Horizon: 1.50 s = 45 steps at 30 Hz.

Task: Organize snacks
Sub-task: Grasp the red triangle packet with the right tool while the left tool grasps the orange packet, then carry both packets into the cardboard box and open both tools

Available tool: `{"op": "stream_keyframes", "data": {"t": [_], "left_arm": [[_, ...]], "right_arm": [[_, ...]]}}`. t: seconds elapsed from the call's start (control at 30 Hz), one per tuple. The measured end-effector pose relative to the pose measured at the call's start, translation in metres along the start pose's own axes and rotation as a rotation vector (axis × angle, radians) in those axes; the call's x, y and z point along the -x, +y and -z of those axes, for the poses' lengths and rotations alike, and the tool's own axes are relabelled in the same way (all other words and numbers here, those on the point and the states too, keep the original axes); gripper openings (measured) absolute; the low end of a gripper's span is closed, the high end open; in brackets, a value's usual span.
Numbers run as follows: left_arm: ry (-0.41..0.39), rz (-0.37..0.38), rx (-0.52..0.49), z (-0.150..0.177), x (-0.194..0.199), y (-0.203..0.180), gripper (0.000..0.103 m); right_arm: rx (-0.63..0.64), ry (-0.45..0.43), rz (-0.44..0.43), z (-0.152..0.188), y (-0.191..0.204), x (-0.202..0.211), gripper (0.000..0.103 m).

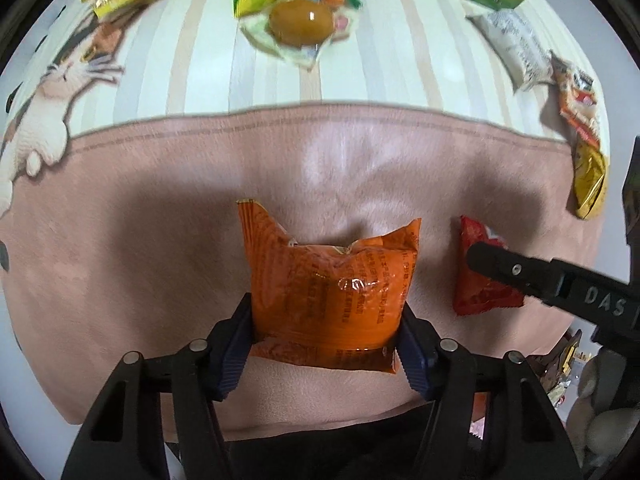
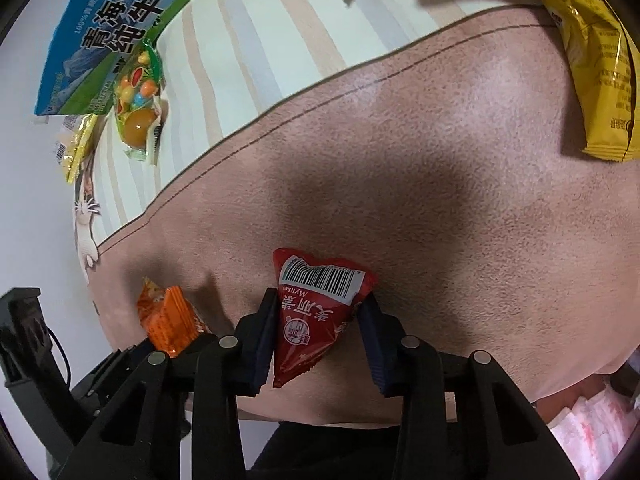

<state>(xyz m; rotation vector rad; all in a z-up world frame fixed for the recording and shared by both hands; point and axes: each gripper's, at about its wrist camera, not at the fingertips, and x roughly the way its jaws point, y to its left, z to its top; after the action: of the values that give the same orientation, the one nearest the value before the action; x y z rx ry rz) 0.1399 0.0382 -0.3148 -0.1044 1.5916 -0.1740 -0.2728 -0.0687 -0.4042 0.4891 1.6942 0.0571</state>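
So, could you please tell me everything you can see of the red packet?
The red packet is a small, glossy foil pouch, roughly triangular, with white characters and a white barcode panel near its wide end. It lies on the pink mat, clamped between the pads of the right gripper, right of the orange packet.

Open ground: bare pink mat (image 1: 160, 240) at centre and left of the left wrist view.
Blocked edges: yellow packet (image 2: 596, 80) upper right, milk carton (image 2: 120, 28) and jelly pack (image 2: 138, 108) upper left of the right wrist view.
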Motion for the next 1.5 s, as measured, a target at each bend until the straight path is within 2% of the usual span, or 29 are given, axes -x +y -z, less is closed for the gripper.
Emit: {"op": "stream_keyframes", "data": {"t": [0.2,0.4,0.73,0.9,1.13,1.33,1.5], "left_arm": [[-0.063,0.022,-0.003,-0.014,0.033,-0.001,0.062],[-0.148,0.065,-0.011,-0.038,0.081,-0.004,0.062],[-0.308,0.11,-0.046,-0.11,0.165,-0.019,0.062],[-0.369,0.101,-0.043,-0.156,0.194,-0.021,0.062],[-0.407,0.059,-0.05,-0.227,0.208,-0.018,0.062],[-0.399,0.007,-0.055,-0.289,0.197,-0.013,0.062],[-0.353,-0.03,-0.044,-0.333,0.172,-0.004,0.062]], "right_arm": [[0.015,-0.038,-0.037,-0.005,0.002,0.023,0.041],[0.04,-0.108,-0.093,-0.016,0.021,0.065,0.041],[0.128,-0.255,-0.187,-0.061,0.071,0.16,0.041],[0.157,-0.315,-0.174,-0.1,0.09,0.194,0.041],[0.193,-0.391,-0.091,-0.172,0.119,0.219,0.041],[0.173,-0.413,-0.026,-0.244,0.128,0.22,0.041],[0.149,-0.385,0.018,-0.297,0.127,0.202,0.041]]}}
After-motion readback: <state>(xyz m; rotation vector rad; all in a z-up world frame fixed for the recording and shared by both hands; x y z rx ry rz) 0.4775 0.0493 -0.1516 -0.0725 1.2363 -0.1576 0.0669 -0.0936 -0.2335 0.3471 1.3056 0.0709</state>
